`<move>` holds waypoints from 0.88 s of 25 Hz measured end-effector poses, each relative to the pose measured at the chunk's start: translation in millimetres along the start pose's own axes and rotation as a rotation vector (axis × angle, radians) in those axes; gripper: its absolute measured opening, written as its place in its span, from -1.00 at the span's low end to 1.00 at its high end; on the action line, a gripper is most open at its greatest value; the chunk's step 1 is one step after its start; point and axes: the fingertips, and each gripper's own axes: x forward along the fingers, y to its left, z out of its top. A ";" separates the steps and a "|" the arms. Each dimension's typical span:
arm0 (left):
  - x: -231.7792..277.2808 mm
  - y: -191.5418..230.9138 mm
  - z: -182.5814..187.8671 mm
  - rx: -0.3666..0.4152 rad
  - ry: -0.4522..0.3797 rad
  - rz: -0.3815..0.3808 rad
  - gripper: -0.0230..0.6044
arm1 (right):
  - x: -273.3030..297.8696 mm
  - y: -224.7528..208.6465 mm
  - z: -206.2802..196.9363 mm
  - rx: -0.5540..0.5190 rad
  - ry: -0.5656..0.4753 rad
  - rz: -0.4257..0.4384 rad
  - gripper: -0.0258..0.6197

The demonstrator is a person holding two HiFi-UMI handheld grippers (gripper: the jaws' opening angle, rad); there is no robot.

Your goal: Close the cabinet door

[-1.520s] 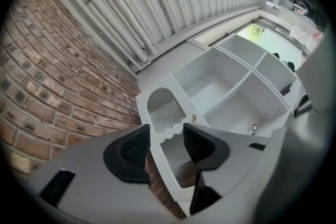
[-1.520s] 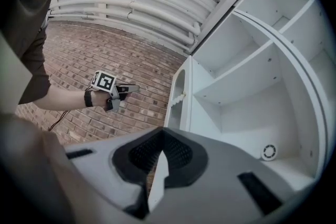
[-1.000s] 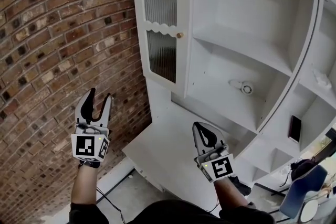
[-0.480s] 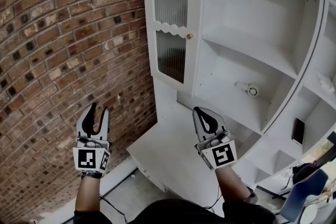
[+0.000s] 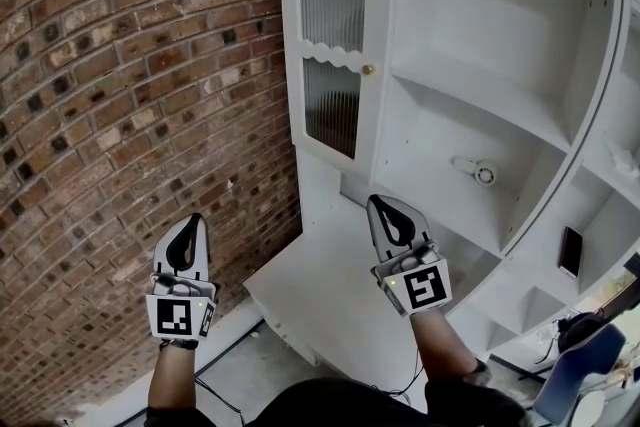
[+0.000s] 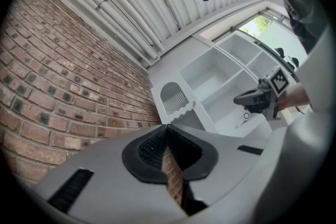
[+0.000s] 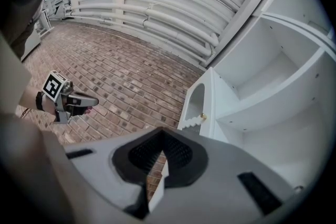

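Observation:
The white cabinet door, with an arched ribbed-glass pane and a small brass knob, stands swung open at the cabinet's left edge, next to the brick wall. My left gripper is shut and empty, low and to the left of the door, in front of the bricks. My right gripper is shut and empty, just below the door's bottom corner, over the cabinet's counter. Neither touches the door. The left gripper view shows the door and the right gripper. The right gripper view shows the door and the left gripper.
A brick wall fills the left. White open shelves hold a small round white object and a dark flat device. A white counter ledge juts out below. A blue chair stands at the lower right.
My left gripper's jaws have gone from wide apart to shut, and it has sunk lower. My right gripper has risen a little towards the door's lower corner.

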 end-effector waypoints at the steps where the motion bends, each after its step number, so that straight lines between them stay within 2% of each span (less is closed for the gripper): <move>1: -0.3 -2.2 -0.6 -0.002 0.002 -0.008 -0.92 | 0.6 0.3 0.5 -0.002 -0.002 0.000 -0.92; 22: 0.3 -20.9 -6.9 -0.027 0.012 -0.054 -0.92 | 1.1 5.8 3.1 -0.008 -0.007 0.018 -0.93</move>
